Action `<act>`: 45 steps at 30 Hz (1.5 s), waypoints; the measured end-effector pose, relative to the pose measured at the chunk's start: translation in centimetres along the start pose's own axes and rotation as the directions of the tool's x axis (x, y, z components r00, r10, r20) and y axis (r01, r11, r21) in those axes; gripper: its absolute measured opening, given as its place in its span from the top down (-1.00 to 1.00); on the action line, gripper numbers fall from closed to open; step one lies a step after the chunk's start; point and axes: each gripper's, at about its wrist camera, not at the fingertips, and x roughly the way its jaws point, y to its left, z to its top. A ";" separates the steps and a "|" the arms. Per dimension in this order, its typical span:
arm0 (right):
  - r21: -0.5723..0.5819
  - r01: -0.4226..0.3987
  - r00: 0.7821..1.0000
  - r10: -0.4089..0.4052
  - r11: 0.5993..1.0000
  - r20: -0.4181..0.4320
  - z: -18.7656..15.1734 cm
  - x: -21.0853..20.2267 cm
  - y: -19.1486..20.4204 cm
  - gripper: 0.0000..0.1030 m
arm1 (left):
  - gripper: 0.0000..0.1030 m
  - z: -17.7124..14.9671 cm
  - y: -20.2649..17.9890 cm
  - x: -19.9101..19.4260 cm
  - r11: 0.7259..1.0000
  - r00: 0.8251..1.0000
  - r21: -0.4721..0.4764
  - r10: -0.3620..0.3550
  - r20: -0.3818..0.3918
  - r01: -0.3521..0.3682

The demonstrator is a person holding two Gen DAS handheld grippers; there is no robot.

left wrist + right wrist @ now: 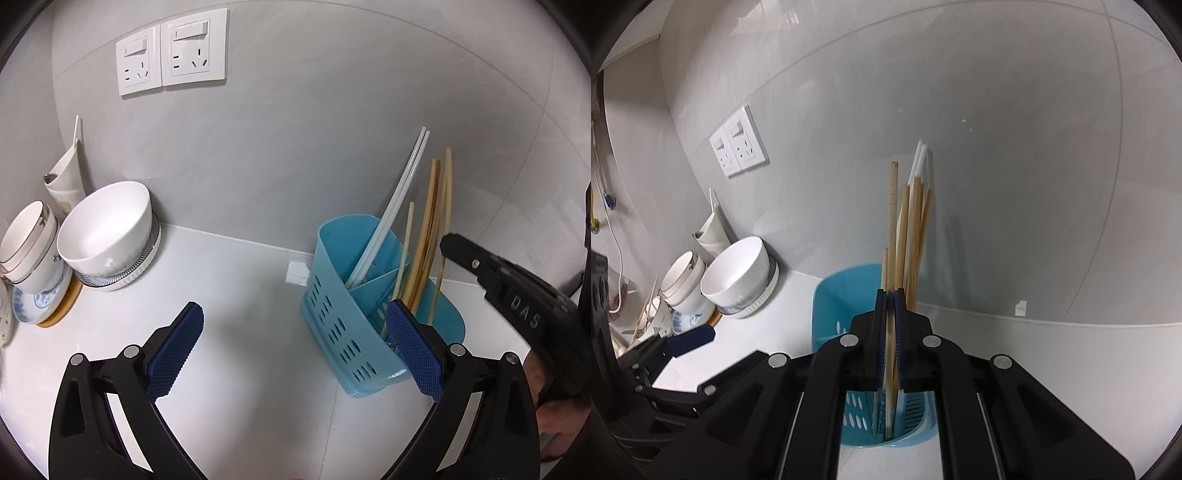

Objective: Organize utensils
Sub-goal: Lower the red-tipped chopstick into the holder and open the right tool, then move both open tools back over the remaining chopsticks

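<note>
A blue perforated utensil holder (343, 317) stands on the white counter near the wall; it also shows in the right wrist view (834, 295). White chopsticks (395, 206) lean in its left compartment and several wooden chopsticks (428, 236) stand in its right one. My left gripper (293, 343) is open and empty, its right finger in front of the holder. My right gripper (891, 295) is shut on a wooden chopstick (893, 221) that stands upright with its lower end in the holder. The right gripper's tip (452, 245) touches the wooden chopsticks in the left wrist view.
A white bowl (107, 229) on a ribbed white dish and stacked cups (29, 243) on a blue patterned saucer stand at the left. Two wall sockets (171, 55) are on the grey tiled wall. A white tape patch (297, 273) lies on the counter.
</note>
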 end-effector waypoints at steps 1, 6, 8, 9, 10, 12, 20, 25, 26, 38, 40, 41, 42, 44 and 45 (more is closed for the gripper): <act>-0.002 0.003 1.000 -0.003 1.000 -0.006 -0.2 0.1 0.1 0.93 | -0.88 0.0 0.1 0.0 1.000 1.000 0.000 -0.001 0.001 0.001; -0.013 0.010 0.999 -0.011 1.000 -0.037 -0.7 0.2 0.3 0.89 | -0.88 0.0 0.2 0.1 1.000 1.000 -0.003 -0.001 -0.002 0.001; -0.009 0.023 0.998 -0.023 1.000 -0.059 -0.6 0.1 0.2 0.87 | -0.88 0.0 0.2 0.0 1.000 1.000 -0.003 0.000 -0.002 0.000; -0.012 0.029 0.997 -0.030 1.000 -0.069 -0.5 0.1 0.1 0.86 | -0.88 0.0 0.2 0.0 1.000 1.000 -0.002 0.000 -0.001 0.000; -0.015 0.038 0.996 -0.039 0.999 -0.082 -0.4 0.0 0.0 0.81 | -0.88 0.0 0.1 0.0 1.000 1.000 -0.002 0.000 0.001 0.000; -0.011 0.050 0.994 -0.050 0.999 -0.100 -0.3 -0.4 -0.3 0.46 | -0.88 0.0 0.0 -0.1 1.000 1.000 -0.001 0.000 0.003 0.000; 0.002 0.148 0.981 -0.147 0.989 -0.125 0.0 -3.5 -2.8 -0.32 | -0.88 0.0 -1.3 -0.6 1.000 1.000 0.018 -0.009 -0.005 0.009; 0.007 0.209 0.965 -0.205 0.978 -0.161 -1.0 -5.6 -5.5 -0.64 | -0.88 -0.3 -3.0 -1.4 0.997 1.000 0.067 -0.025 -0.013 0.026; 0.010 0.235 0.959 -0.230 0.972 -0.167 -1.3 -6.2 -6.3 -0.68 | -0.88 -0.4 -3.4 -1.6 0.997 0.999 0.071 -0.029 -0.015 0.030; 0.095 0.363 0.923 -0.343 0.927 -0.175 -5.8 -12.5 -12.8 -0.82 | -0.88 -3.3 -8.6 -3.8 0.995 0.995 0.082 -0.057 -0.086 0.065; 0.110 0.363 0.922 -0.339 0.925 -0.188 -6.6 -13.2 -13.8 -0.82 | -0.88 -4.1 -9.7 -4.1 0.993 0.993 0.089 -0.064 -0.099 0.073; 0.117 0.360 0.921 -0.332 0.926 -0.206 -7.2 -13.6 -14.5 -0.82 | -0.88 -4.8 -10.5 -4.2 0.992 0.991 0.095 -0.073 -0.113 0.084; 0.124 0.356 0.921 -0.324 0.926 -0.217 -7.7 -13.9 -14.9 -0.82 | -0.88 -5.2 -10.9 -4.2 0.991 0.990 0.102 -0.075 -0.119 0.087; 0.140 0.358 0.918 -0.321 0.923 -0.234 -8.7 -14.6 -15.7 -0.82 | -0.88 -6.5 -12.4 -4.3 0.987 0.987 0.126 -0.082 -0.141 0.100; 0.140 0.371 0.912 -0.331 0.918 -0.242 -9.3 -15.1 -16.2 -0.82 | -0.88 -7.3 -13.3 -4.3 0.985 0.984 0.134 -0.089 -0.155 0.110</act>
